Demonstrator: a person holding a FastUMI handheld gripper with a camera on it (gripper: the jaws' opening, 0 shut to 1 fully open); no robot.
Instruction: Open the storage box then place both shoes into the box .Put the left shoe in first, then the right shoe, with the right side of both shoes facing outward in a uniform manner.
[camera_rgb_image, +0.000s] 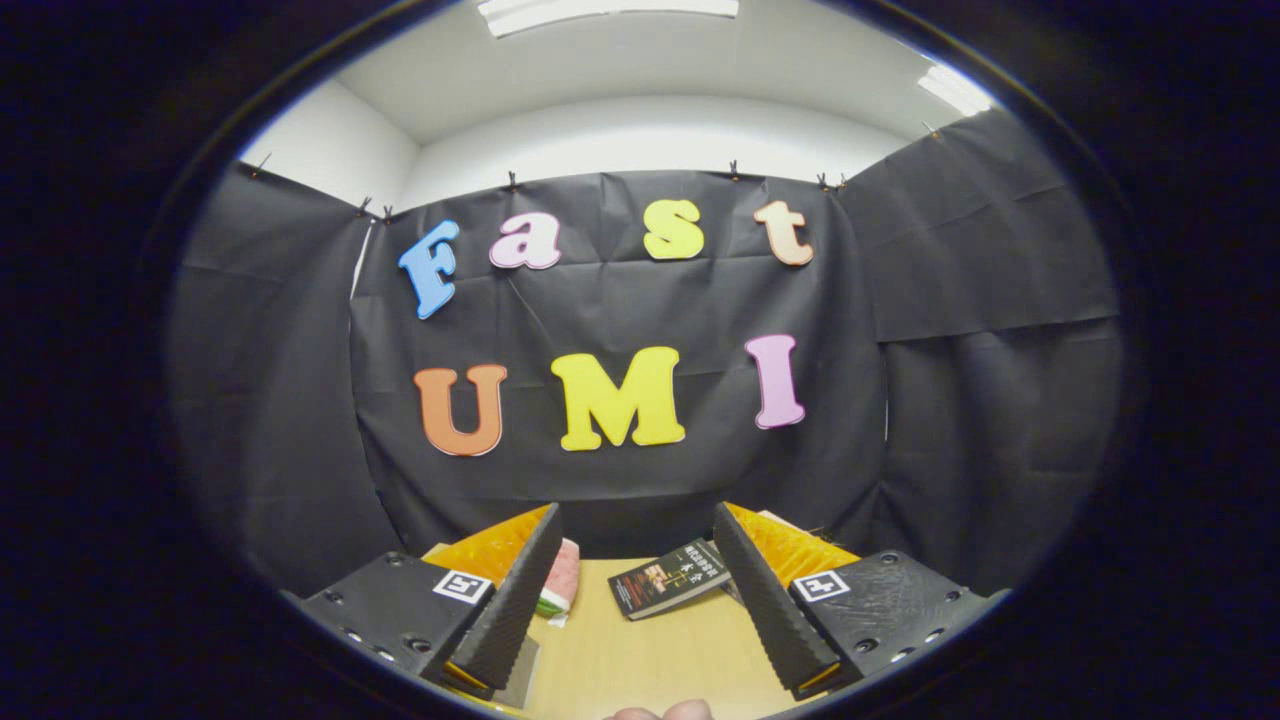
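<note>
Oddly, neither the storage box nor either shoe could be made out among what lay ahead of the gripper (637, 590); where they stood could not be told. The gripper was held level and high, its fingers spread wide apart with nothing between them, pressing on nothing.

Between and just beyond the fingers lay a wooden surface (650, 655). On it, a dark book (668, 578) rested flat, nearer the right finger and apart from it. Beside the left finger sat a small pink and green object (558, 585), partly hidden by that finger, so what it was could not be told. Behind each finger an orange shape (500, 548) showed, its nature unclear, one to either side. Beyond the surface hung the black cloth wall (950, 350) of the booth, with white wall and ceiling lights (600, 10) above. A bit of a fingertip (665, 711) of the person peeked in beneath the gripper.

Judging by all this, the task seemed to be at its very start: the box was not yet opened and no shoe was in hand. The next move likely called for tipping the gripper downward to find the box, then bringing the open fingers to its lid or flap before closing on it. Only after that would the left shoe come into play.
</note>
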